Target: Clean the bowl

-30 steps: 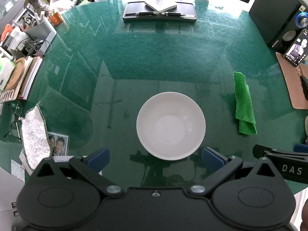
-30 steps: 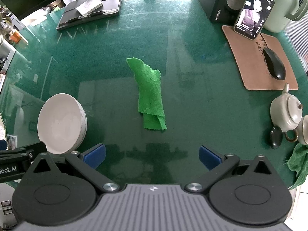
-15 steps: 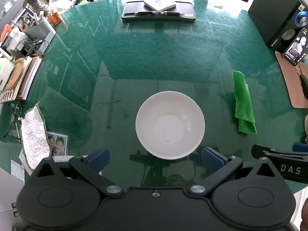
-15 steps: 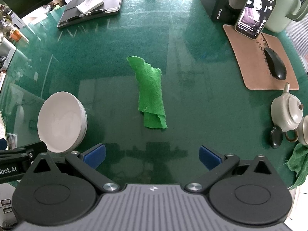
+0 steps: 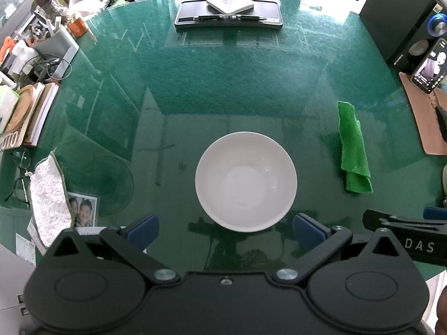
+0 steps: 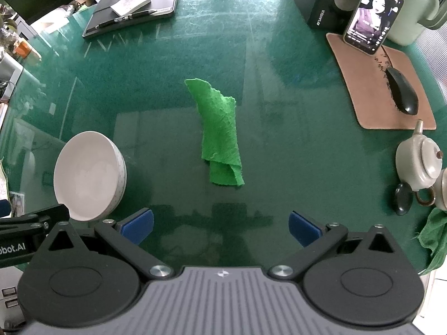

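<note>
Currently the left gripper (image 5: 226, 230) is held wide open and empty, with the white bowl (image 5: 245, 181) standing upright on the glass table (image 5: 223, 92) directly ahead. Further right, the green cloth (image 6: 220, 131) lies lengthwise straight ahead of the right gripper (image 6: 220, 227), likewise spread wide, empty, and clearly nearer it.

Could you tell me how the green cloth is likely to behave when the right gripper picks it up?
The green cloth lies folded and wrinkled, so it will probably droop and unfold. It looks thin, likely light. On the glass tabletop it may slide when nudged.
</note>
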Demonstrator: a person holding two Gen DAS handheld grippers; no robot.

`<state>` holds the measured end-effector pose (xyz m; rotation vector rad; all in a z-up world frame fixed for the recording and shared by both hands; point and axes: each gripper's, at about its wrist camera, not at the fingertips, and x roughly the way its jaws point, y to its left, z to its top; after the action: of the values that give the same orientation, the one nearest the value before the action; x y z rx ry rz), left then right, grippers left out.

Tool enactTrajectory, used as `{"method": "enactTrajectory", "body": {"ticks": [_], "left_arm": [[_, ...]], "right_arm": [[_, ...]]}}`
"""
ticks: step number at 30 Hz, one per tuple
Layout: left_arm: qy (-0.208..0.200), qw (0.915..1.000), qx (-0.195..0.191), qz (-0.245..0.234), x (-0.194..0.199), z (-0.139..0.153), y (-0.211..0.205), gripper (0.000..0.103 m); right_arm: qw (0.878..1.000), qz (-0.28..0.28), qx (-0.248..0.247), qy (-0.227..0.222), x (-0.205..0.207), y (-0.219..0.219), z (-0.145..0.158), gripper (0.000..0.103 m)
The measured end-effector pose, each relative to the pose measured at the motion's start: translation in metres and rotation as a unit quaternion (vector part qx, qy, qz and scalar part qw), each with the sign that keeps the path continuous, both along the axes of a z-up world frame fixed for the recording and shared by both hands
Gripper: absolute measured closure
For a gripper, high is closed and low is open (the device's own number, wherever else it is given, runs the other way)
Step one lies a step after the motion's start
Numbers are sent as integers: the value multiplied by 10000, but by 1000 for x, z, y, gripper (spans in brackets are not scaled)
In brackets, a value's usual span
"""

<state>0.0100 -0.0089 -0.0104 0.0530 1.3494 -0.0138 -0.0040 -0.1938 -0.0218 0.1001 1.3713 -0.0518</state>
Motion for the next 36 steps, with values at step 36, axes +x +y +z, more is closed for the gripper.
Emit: {"method": "enactTrajectory", "body": {"ticks": [36], "left_arm": [[-4113, 8979, -885, -1298, -86, -11, 68, 0]], "right_arm": [[9583, -128, 614, -2789, -55, -3, -4, 0]]}}
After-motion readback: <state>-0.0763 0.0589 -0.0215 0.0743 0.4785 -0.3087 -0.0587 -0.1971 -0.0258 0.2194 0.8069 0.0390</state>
